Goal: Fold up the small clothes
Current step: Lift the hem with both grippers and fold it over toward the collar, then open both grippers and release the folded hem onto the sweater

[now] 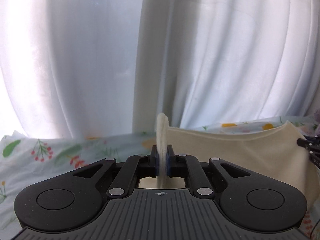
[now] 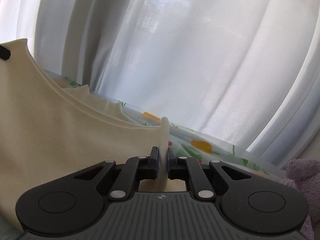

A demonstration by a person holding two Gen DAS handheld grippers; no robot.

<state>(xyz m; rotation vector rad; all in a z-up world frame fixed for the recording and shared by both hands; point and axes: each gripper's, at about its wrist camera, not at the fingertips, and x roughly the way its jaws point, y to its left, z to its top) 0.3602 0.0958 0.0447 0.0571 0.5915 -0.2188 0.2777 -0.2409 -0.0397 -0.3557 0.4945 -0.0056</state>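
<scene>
Left gripper and right gripper each clench a cream garment corner, lower centre; uneven tension could slip it.

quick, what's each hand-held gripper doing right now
Left hand-held gripper: shut on one corner of the cream knit fabric garment.
Right hand-held gripper: shut on another corner of it.

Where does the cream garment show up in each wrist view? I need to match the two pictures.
Left wrist: cream garment fills the lower right, one corner pinched in the left gripper.
Right wrist: it fills the left half, its edge pinched in the right gripper.
Shared landmark: floral sheet beneath.
</scene>
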